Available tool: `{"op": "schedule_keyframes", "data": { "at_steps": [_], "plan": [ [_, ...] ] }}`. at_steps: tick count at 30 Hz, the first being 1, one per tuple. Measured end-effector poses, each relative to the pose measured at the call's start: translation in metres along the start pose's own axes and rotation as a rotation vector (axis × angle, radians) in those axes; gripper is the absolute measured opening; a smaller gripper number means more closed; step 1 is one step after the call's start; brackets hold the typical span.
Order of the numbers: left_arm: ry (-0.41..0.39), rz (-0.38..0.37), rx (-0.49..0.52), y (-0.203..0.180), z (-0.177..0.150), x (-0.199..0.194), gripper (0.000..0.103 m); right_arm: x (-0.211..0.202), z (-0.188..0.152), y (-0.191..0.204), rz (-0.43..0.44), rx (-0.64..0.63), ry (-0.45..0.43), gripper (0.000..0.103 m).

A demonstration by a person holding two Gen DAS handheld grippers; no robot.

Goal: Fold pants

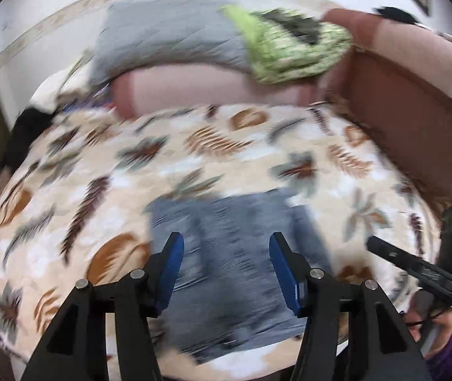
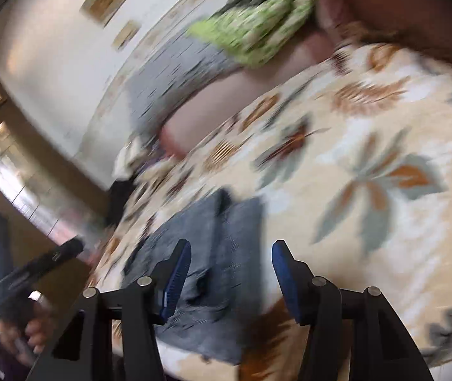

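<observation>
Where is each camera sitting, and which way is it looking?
Left wrist: on the left gripper, looking along its open blue fingers at the gray pants on the leaf-print blanket; the right gripper shows at right.
Right wrist: on the right gripper, tilted, looking over the pants; the left gripper shows at left.
Both share pants, blanket, the green cloth and gray pillow.
</observation>
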State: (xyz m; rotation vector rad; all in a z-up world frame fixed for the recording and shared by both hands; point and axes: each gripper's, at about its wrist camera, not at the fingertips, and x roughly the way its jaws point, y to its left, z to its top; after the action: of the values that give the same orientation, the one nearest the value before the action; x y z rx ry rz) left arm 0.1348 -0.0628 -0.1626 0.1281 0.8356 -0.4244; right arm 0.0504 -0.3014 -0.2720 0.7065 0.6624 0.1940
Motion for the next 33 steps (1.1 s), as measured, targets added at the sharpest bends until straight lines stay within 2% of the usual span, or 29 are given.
{"op": "schedule_keyframes", "data": {
  "at_steps": [5, 9, 11, 13, 19, 23, 25, 29, 33],
  "plan": [
    [0.101, 0.065, -0.072, 0.041, -0.024, 0.029, 0.057, 0.040, 0.004, 0.005, 0.037, 0.013, 0.119, 0.062],
    [0.168, 0.042, -0.145, 0.059, -0.038, 0.053, 0.057, 0.063, 0.015, 0.000, 0.027, 0.021, 0.159, 0.062],
    [0.188, 0.020, -0.148, 0.060, -0.042, 0.061, 0.057, 0.071, 0.021, 0.001, 0.027, 0.009, 0.175, 0.062],
    [0.200, 0.008, -0.138, 0.059, -0.045, 0.068, 0.057, 0.084, 0.027, -0.002, 0.019, 0.012, 0.219, 0.062],
    [0.216, -0.011, -0.123, 0.060, -0.052, 0.083, 0.057, 0.111, 0.030, -0.003, 0.116, 0.018, 0.327, 0.063],
    [0.226, -0.002, -0.113, 0.058, -0.060, 0.086, 0.057, 0.120, 0.019, 0.020, 0.133, -0.067, 0.376, 0.062],
    [0.224, 0.011, -0.084, 0.052, -0.061, 0.088, 0.056, 0.128, 0.012, 0.029, 0.073, -0.113, 0.400, 0.055],
    [0.222, 0.003, -0.091, 0.053, -0.062, 0.086, 0.056, 0.131, 0.011, 0.029, 0.016, -0.131, 0.391, 0.019],
    [0.224, -0.005, -0.102, 0.053, -0.061, 0.082, 0.055, 0.108, 0.015, 0.039, 0.036, -0.156, 0.308, 0.010]
  ]
}}
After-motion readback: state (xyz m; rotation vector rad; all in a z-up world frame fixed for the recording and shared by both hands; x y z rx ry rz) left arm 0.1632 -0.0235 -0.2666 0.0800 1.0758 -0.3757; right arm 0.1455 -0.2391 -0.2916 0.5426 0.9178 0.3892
